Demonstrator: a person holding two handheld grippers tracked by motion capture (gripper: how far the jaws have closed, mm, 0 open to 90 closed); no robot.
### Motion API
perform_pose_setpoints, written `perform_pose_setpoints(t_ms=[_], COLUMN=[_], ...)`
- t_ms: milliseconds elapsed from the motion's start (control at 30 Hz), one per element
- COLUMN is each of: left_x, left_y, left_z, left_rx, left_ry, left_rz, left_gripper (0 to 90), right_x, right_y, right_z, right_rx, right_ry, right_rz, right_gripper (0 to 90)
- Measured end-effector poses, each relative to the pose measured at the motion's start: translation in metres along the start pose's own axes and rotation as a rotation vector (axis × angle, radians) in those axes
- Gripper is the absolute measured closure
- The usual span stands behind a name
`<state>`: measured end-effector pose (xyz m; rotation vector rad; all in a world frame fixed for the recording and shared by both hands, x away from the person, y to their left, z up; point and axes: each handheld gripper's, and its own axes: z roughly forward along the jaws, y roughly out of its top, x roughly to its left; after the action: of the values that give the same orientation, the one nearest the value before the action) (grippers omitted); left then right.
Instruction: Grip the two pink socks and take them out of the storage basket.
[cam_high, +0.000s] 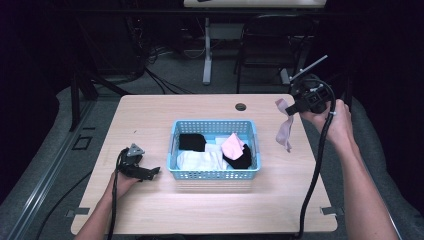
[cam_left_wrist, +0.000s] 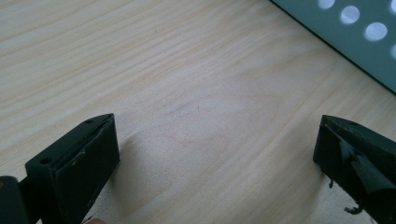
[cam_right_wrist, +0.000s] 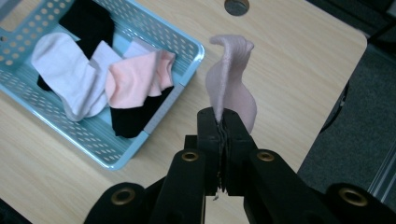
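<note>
From above, the right gripper (cam_high: 296, 106) dangled a pink sock (cam_high: 284, 131) over the table's right edge, beside the basket (cam_high: 214, 174); its own view showed jaws pinching the cloth. The left gripper (cam_left_wrist: 215, 154) rested spread on bare wood.

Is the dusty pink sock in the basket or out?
Out: the dusty pink sock dangles from the right hand-held gripper, beside the blue basket.

A pale wood tabletop (cam_high: 165, 112) with a round cable hole (cam_high: 241, 107) near its far edge carries a light blue perforated basket (cam_high: 214, 174) at its middle.
</note>
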<state>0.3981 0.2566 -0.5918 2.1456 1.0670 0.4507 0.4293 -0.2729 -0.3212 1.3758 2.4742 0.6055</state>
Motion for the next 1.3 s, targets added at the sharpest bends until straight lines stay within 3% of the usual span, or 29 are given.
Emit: perform_pose_setpoints(t_ms=[300, 700, 1033, 1167, 1300], left_x=[0.0, 0.0, 0.0, 0.0, 0.0], left_y=[0.0, 0.0, 0.0, 0.0, 0.0], left_z=[0.0, 0.0, 0.0, 0.0, 0.0], left_rx=[0.0, 0.0, 0.0, 0.0, 0.0], left_ry=[0.0, 0.0, 0.001, 0.001, 0.001], left_rz=[-0.001, -0.001, 0.0, 0.0, -0.001], left_gripper=[0.1, 0.1, 0.1, 0.1, 0.1], right_x=[-0.02, -0.029, -0.035, -0.037, -0.037], right_y=[-0.023, -0.048, -0.06, -0.062, -0.062], right_z=[0.04, 0.103, 0.135, 0.139, 0.132], right_rx=[0.075, 0.161, 0.214, 0.221, 0.203], right_ry=[-0.02, -0.021, -0.009, -0.012, -0.017], right_rz=[0.052, 0.118, 0.151, 0.157, 0.159], right_gripper=[87.8, 87.6, 83.8, 74.4, 55.8])
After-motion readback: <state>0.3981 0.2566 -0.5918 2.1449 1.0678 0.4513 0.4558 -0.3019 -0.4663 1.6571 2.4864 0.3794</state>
